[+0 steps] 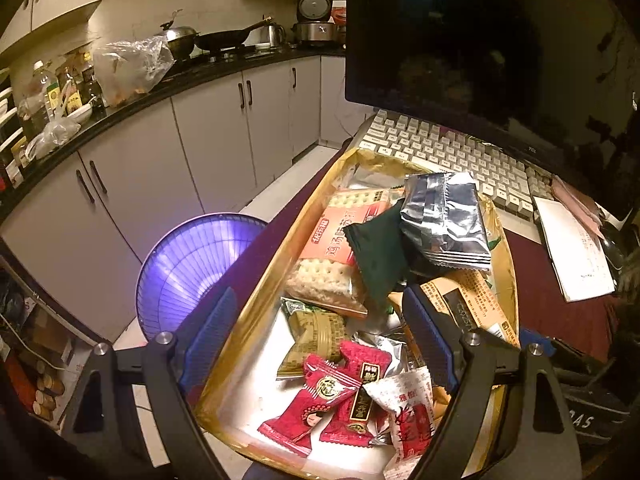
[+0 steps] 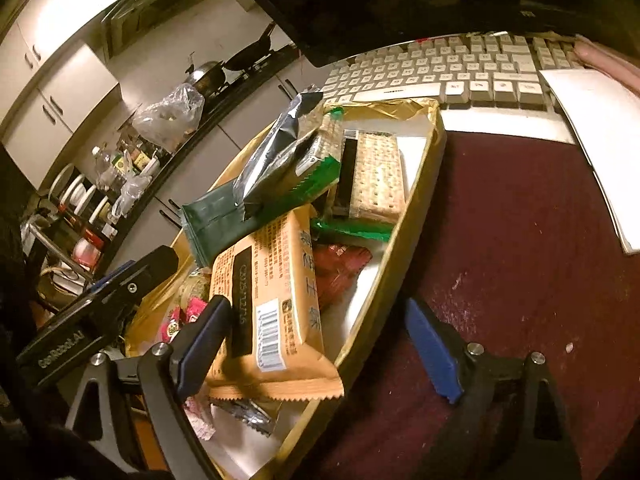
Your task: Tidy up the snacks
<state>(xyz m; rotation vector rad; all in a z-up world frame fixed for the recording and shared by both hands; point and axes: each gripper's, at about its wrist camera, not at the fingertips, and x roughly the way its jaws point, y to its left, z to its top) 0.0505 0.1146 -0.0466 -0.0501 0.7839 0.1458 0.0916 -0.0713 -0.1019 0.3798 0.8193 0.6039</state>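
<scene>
A gold box of snacks is set on a dark red table, just near of a white keyboard and a dark monitor. In the left wrist view the left gripper is held over the near end of the box, its blue pads spread wide with nothing gripped between them; the left pad is seen outside the box wall, the right pad over the snacks. Red packets and a white packet with red print are seen at the near end, an olive packet just beyond them. Farther in, a cracker pack is lain flat, with a dark green pouch across it and a silver pouch piled on top.

In the right wrist view the right gripper is held at the box's near right corner, jaws fully apart and empty. An orange pack is seen lying between the pads, against the left pad but not clamped; the right pad is seen outside the box, over the table. The silver pouch and green pouch are stacked beyond the orange pack, a second cracker pack to their right. White paper is lain right of the keyboard. Kitchen cupboards and a purple fan are seen at left.
</scene>
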